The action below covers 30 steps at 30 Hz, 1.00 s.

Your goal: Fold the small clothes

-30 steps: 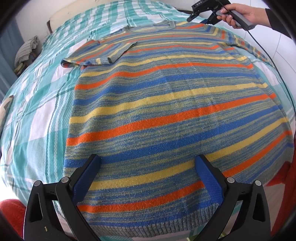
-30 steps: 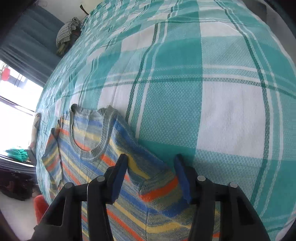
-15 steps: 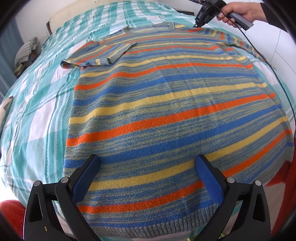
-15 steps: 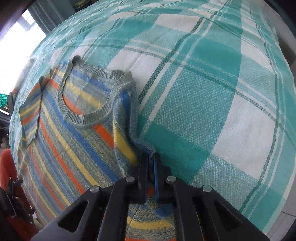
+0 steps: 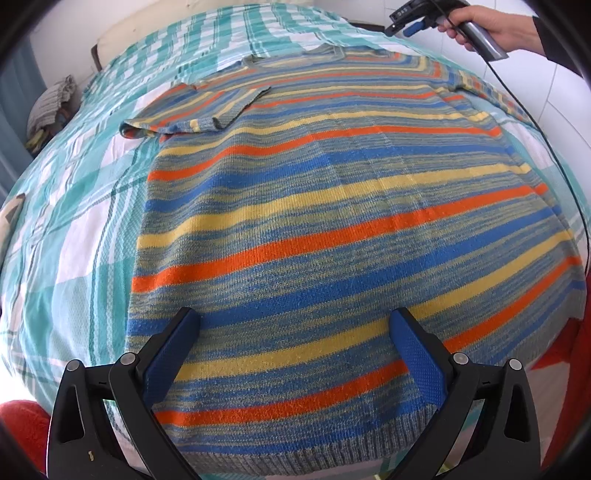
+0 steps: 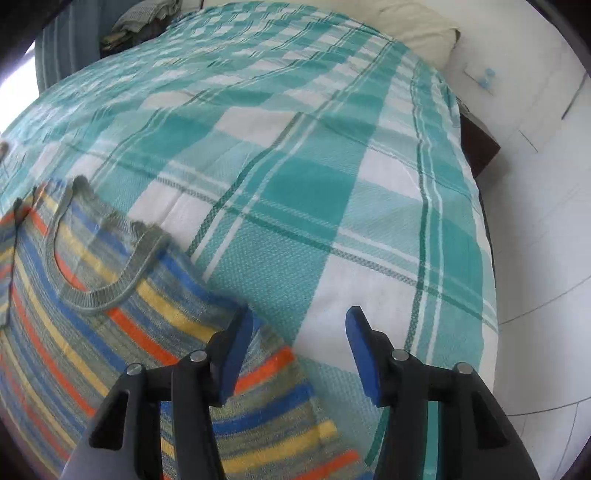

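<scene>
Two blue-padded grippers are seen over a bed. Nearest, the left gripper (image 5: 295, 332) is held with its jaws spread wide above the ribbed hem of a striped knit sweater (image 5: 332, 229), gripping nothing. The sweater is laid flat on a teal plaid bedspread (image 5: 74, 206), with one short sleeve (image 5: 195, 110) folded inward across the chest. Farther off, by the neckline (image 6: 99, 284), the right gripper (image 6: 299, 328) is held released, one finger over the shoulder. A cream pillow (image 6: 417, 33) is seen beyond.
</scene>
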Each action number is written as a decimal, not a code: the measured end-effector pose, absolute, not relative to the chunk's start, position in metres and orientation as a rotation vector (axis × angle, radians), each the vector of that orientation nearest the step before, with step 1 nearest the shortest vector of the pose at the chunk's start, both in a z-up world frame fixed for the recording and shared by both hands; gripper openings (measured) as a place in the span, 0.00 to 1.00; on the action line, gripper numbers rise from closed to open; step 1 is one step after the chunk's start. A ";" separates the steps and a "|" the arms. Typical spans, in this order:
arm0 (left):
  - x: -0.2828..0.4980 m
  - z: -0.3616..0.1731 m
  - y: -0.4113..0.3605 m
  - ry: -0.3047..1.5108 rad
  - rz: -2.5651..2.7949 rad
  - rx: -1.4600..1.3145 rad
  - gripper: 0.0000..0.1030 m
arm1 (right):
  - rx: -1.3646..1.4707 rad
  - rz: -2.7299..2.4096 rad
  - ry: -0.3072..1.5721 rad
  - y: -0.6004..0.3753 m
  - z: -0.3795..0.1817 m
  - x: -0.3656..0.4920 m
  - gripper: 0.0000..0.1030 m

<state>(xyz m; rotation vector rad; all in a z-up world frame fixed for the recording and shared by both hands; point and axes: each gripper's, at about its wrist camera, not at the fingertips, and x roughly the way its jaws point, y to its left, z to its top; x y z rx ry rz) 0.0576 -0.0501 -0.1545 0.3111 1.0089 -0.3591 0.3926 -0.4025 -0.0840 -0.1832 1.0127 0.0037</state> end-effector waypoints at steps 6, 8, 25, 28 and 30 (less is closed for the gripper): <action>0.059 -0.155 -0.051 1.013 -0.355 0.308 1.00 | 0.294 0.248 1.098 -0.451 -0.071 0.298 0.50; 0.058 -0.155 -0.050 1.004 -0.353 0.306 1.00 | 0.339 0.209 1.157 -0.468 -0.096 0.259 0.50; 0.059 -0.153 -0.047 1.098 -0.364 0.354 1.00 | 0.493 -0.382 1.036 -0.543 -0.134 0.089 0.41; 0.049 -0.134 -0.034 1.098 -0.312 0.354 0.98 | 0.455 -0.452 0.939 -0.526 -0.111 0.054 0.44; 0.042 -0.105 -0.028 1.043 -0.357 0.336 0.98 | 0.433 -0.389 0.882 -0.501 -0.092 0.035 0.49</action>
